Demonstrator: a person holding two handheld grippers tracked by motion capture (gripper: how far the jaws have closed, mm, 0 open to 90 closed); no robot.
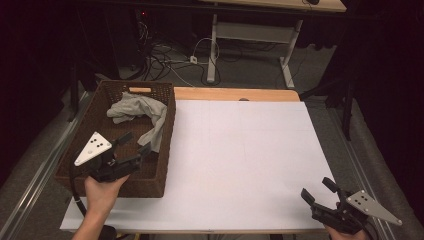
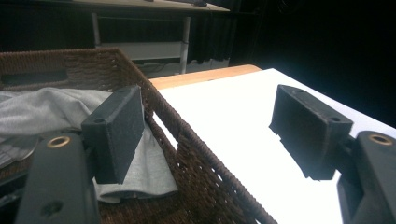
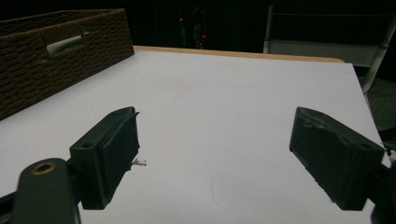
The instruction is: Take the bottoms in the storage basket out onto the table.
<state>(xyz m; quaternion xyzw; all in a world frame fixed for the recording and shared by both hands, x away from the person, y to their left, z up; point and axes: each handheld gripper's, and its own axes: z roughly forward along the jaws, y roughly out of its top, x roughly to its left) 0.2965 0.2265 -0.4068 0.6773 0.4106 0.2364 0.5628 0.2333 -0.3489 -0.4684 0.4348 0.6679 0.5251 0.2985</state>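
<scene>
I see a dim room from above, its edges nearly black. Overhead light strikes the white table (image 1: pixel 240 160), which glares brightest in my left gripper view. Nearby jaws look soft and grainy. The basket (image 1: pixel 165 145) interior is shadowed.

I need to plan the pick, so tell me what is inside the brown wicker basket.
A crumpled grey cloth lies in the brown woven wicker basket, one end draped over its right wall. Whatever lies beneath the cloth is covered.
</scene>
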